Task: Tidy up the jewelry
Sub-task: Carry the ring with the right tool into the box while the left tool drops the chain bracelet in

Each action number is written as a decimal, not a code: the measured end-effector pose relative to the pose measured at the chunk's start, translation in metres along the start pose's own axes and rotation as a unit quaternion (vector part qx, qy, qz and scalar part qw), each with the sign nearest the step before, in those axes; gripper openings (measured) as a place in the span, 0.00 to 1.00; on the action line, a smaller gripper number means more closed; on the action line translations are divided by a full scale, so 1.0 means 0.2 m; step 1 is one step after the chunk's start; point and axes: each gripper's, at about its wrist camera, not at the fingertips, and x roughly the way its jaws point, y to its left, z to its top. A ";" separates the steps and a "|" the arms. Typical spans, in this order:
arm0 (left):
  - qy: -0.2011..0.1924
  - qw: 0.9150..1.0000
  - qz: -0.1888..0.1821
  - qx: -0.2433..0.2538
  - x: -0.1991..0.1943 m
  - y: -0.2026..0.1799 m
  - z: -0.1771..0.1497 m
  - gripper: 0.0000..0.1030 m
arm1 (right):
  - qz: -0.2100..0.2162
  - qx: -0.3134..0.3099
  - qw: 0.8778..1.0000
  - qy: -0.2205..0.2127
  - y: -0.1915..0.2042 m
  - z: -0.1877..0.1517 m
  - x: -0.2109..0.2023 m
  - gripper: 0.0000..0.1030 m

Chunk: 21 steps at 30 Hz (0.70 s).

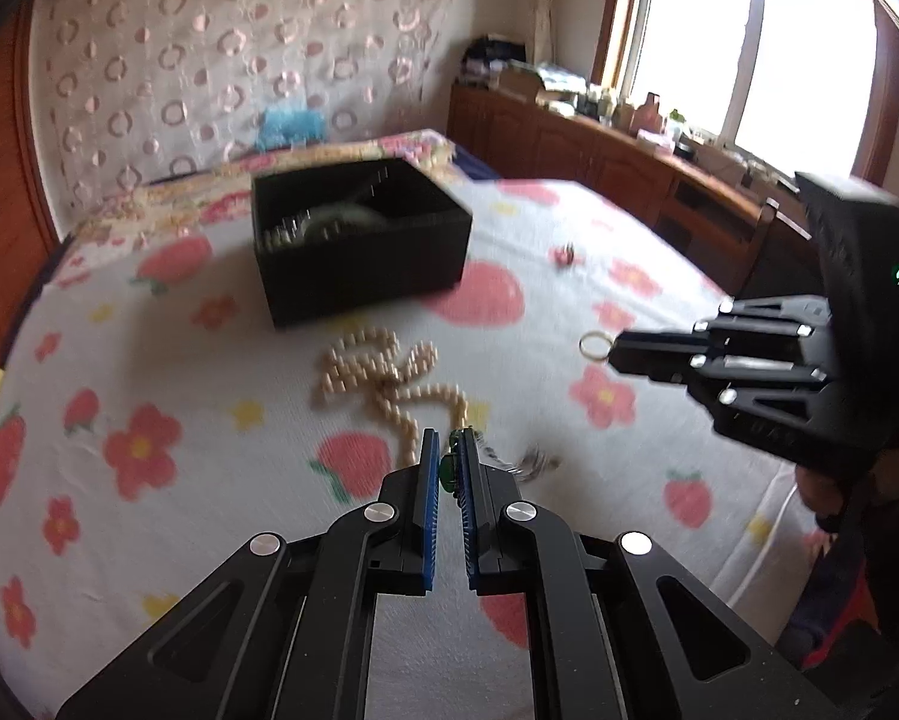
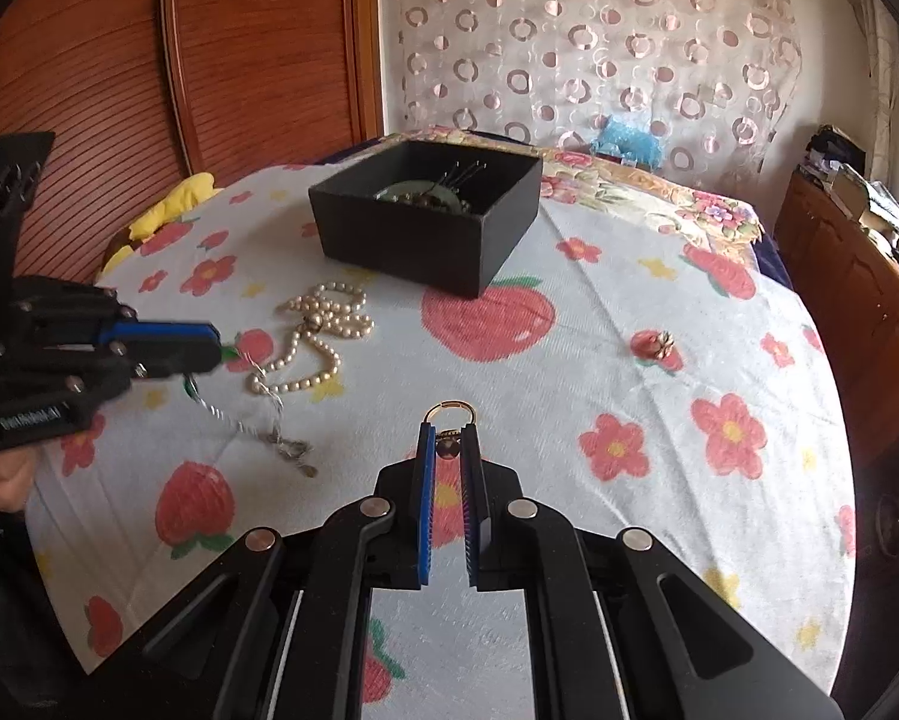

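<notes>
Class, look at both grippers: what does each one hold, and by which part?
The right gripper pinches a gold ring at its ornament end, band protruding. The left gripper grips a silver chain by its green pendant.

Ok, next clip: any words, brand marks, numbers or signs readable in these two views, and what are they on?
Small white lettering on the side of the left gripper body, seen in the right wrist view: too blurred to read.
Faint embossed lettering on the right gripper body, seen in the left wrist view: unreadable.
Black jewelry box: no text visible.
Floral bedsheet: printed pictures only, no words.
</notes>
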 end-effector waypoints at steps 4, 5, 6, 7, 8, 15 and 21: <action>-0.024 1.000 0.000 0.000 -0.08 0.01 0.07 0.06 | 0.000 -0.005 1.000 -0.011 0.01 0.04 -0.03 0.09; -0.029 1.000 0.000 0.000 -0.10 0.01 0.09 0.06 | 0.000 -0.006 1.000 -0.013 0.02 0.06 -0.03 0.09; -0.035 0.999 0.001 0.000 -0.12 0.02 0.11 0.06 | 0.000 -0.007 1.000 -0.016 0.02 0.07 -0.04 0.09; -0.041 0.999 0.002 0.000 -0.13 0.02 0.12 0.06 | 0.001 -0.009 1.000 -0.018 0.02 0.08 -0.04 0.09; -0.046 0.999 0.003 0.000 -0.15 0.03 0.14 0.06 | 0.001 -0.010 1.000 -0.019 0.03 0.10 -0.04 0.09; -0.076 0.997 0.019 0.001 -0.21 0.09 0.24 0.05 | 0.000 -0.022 0.999 -0.028 0.04 0.20 -0.03 0.09; -0.090 0.995 0.035 0.004 -0.22 0.14 0.32 0.06 | 0.004 -0.022 0.999 -0.038 0.01 0.31 -0.01 0.09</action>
